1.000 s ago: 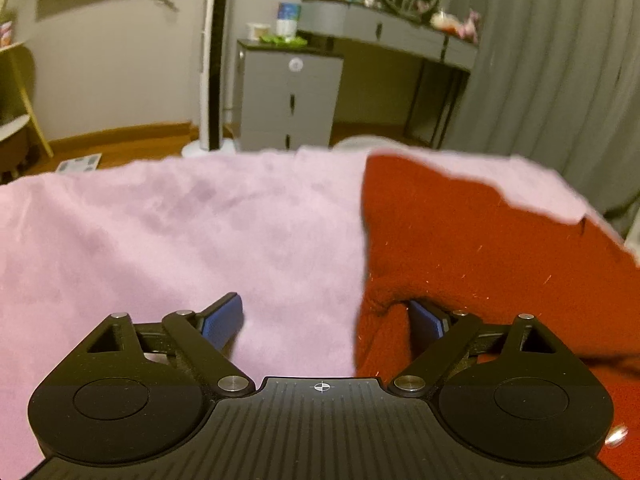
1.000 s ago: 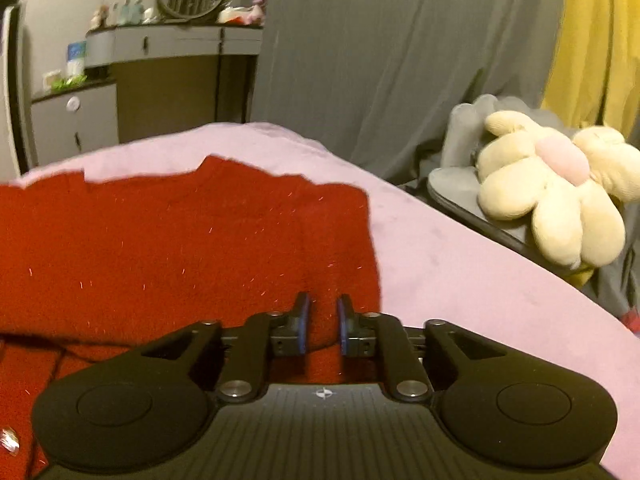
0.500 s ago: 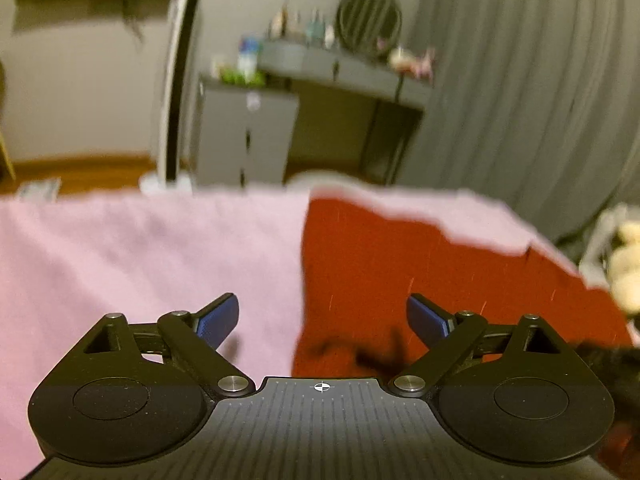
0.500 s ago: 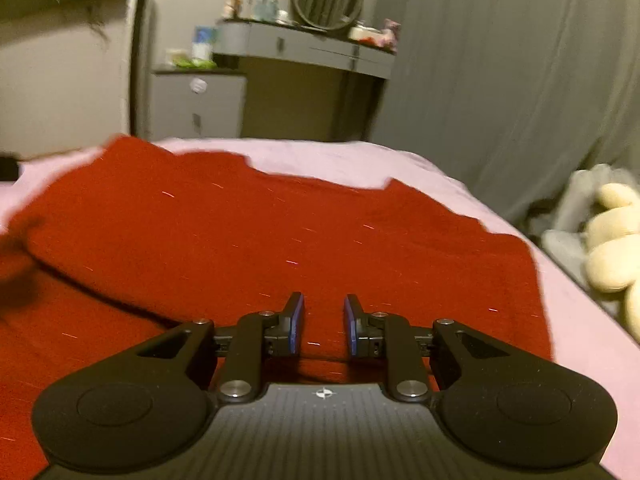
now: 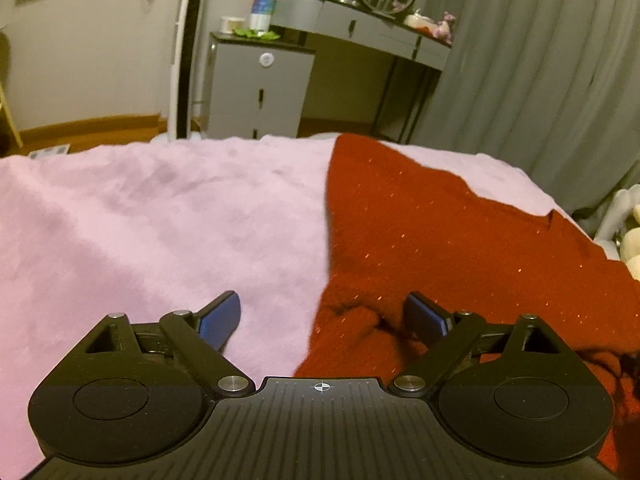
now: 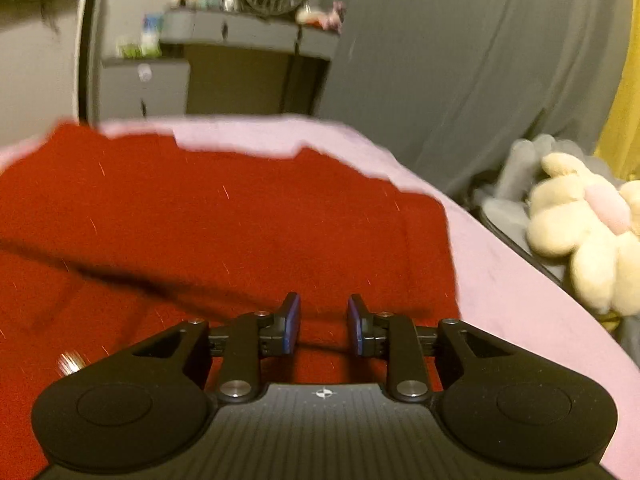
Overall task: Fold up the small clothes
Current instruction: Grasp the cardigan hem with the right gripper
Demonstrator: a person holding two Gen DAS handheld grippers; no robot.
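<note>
Since a second ago the right hand-held gripper (image 6: 323,322) has swung across the red garment (image 6: 224,232), so that the right edge of the cloth and the pink blanket (image 6: 500,264) beside it now show again, and its jaws have parted further. They are opening at this moment, with red cloth lying under the gap but nothing pressed between the blue pads. The left hand-held gripper (image 5: 322,316) has hardly shifted; its jaws stand wide apart, released, one finger over the pink blanket (image 5: 140,232) and the other over a bunched lump at the near left corner of the red garment (image 5: 460,240).

The garment is a deep red knit flecked with tiny glinting threads. It lies spread on the blanket-covered bed, its left edge running straight away from the camera in the left wrist view. Its far edge is stepped, with a small notch. A dark crease crosses it from the left in the right wrist view, where one layer lies over another. That view is blurred.

A cream plush flower (image 6: 580,232) sits off the bed's right side. A grey dressing table (image 5: 360,32) stands beyond.
</note>
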